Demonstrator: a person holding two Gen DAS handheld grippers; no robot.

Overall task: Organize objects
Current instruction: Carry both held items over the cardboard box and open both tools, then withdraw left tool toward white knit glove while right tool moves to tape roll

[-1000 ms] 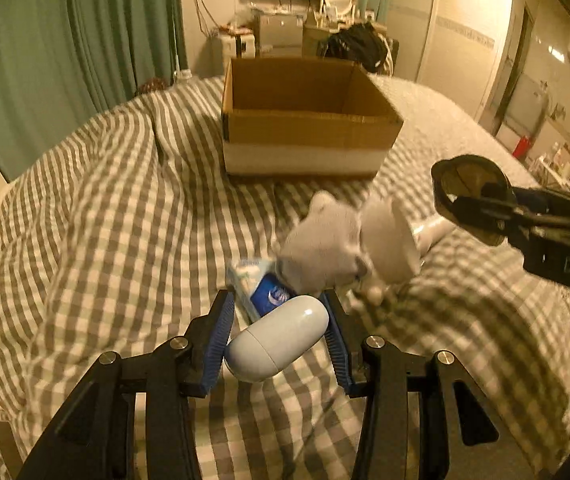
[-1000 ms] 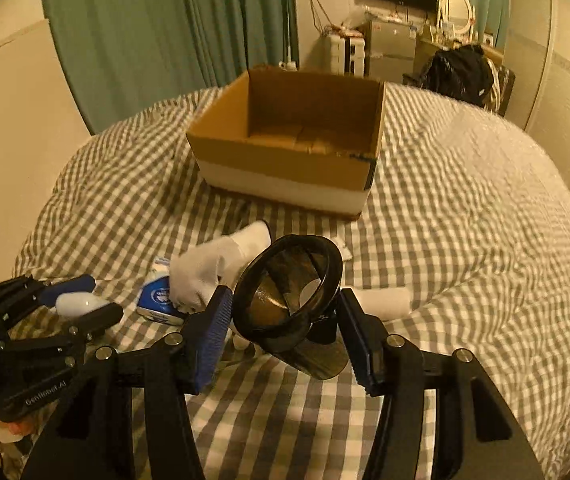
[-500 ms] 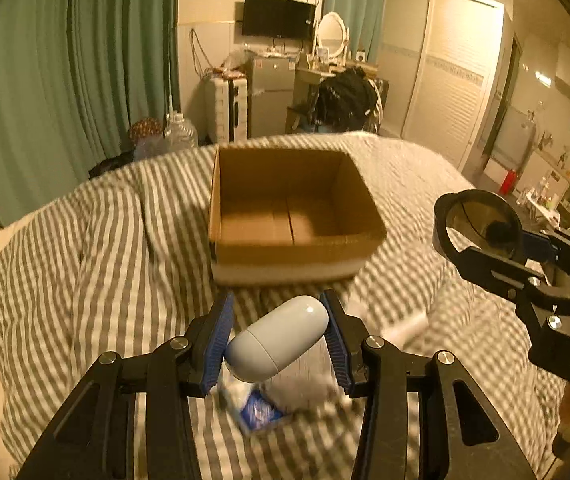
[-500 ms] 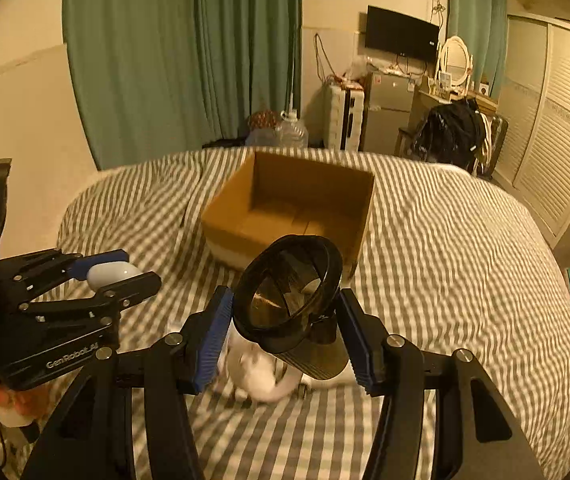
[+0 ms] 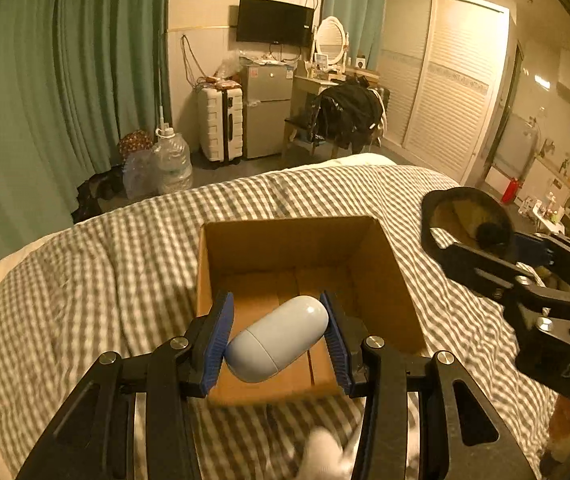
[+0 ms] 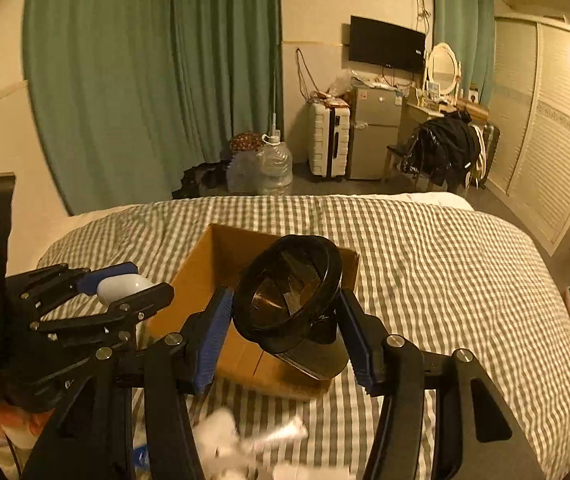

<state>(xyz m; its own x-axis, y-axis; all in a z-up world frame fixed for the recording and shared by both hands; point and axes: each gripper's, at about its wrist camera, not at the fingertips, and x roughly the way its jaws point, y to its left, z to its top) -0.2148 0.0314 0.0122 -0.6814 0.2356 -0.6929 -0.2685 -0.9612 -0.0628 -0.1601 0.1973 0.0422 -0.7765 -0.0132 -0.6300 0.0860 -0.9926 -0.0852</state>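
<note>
My left gripper (image 5: 277,338) is shut on a pale blue capsule-shaped case (image 5: 279,338) and holds it above the near part of an open cardboard box (image 5: 389,280) on the checked bed. My right gripper (image 6: 285,328) is shut on a black cup-like container (image 6: 291,300) and holds it over the box's near right corner (image 6: 189,280). The right gripper with the black container also shows at the right of the left wrist view (image 5: 469,220). The left gripper and capsule show at the left of the right wrist view (image 6: 123,284).
White cloth items lie blurred on the bed just below the grippers (image 6: 221,432) (image 5: 321,456). A grey-and-white checked duvet (image 5: 105,280) covers the bed. Beyond the bed stand water jugs (image 5: 171,162), a white suitcase (image 5: 221,124), a small fridge and green curtains.
Both grippers have lifted from the bed and moved forward with their objects, from beside the cloth pile to over the cardboard box. The cloth items have dropped to the bottom edge of both views.
</note>
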